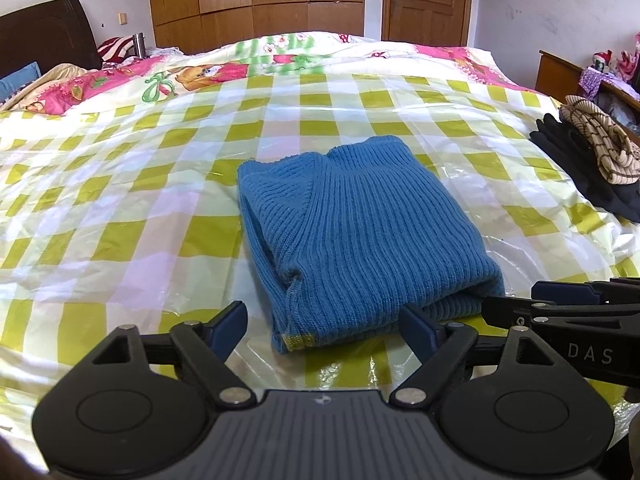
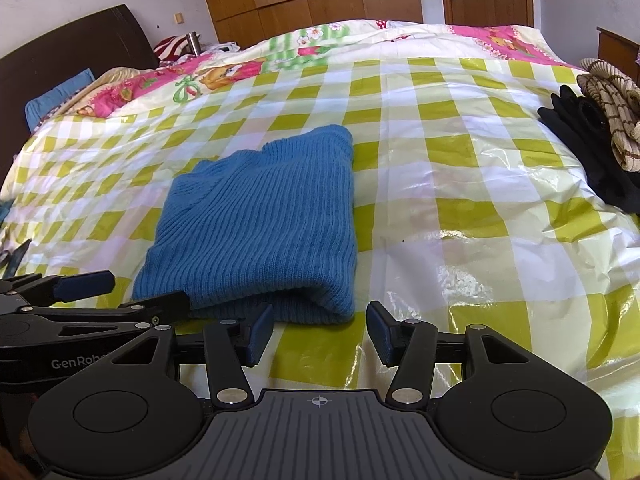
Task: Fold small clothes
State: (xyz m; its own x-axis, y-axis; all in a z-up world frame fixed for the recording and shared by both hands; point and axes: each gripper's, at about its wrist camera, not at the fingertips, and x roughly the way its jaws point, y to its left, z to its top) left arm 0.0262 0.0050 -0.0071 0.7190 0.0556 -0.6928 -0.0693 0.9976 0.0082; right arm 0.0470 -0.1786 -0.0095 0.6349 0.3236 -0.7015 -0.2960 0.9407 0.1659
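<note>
While both tools hover low over the near edge of the bed, the left gripper (image 1: 322,330) stands spread wide with nothing pressed between its pads, the sweater's hem lying just ahead of them. Beside it, the right gripper (image 2: 320,330) is likewise parted and empty. Just beyond lies the blue knit sweater (image 1: 352,232), folded into a thick rectangle on the checked plastic sheet (image 1: 120,184). It looks soft, bulky and limp, likely to sag and unfold if lifted by one layer, so pinching through all layers at the near folded edge seems safest; the glossy sheet may let it slide. Farther right sits a pile of dark and striped clothes (image 1: 588,156).
</note>
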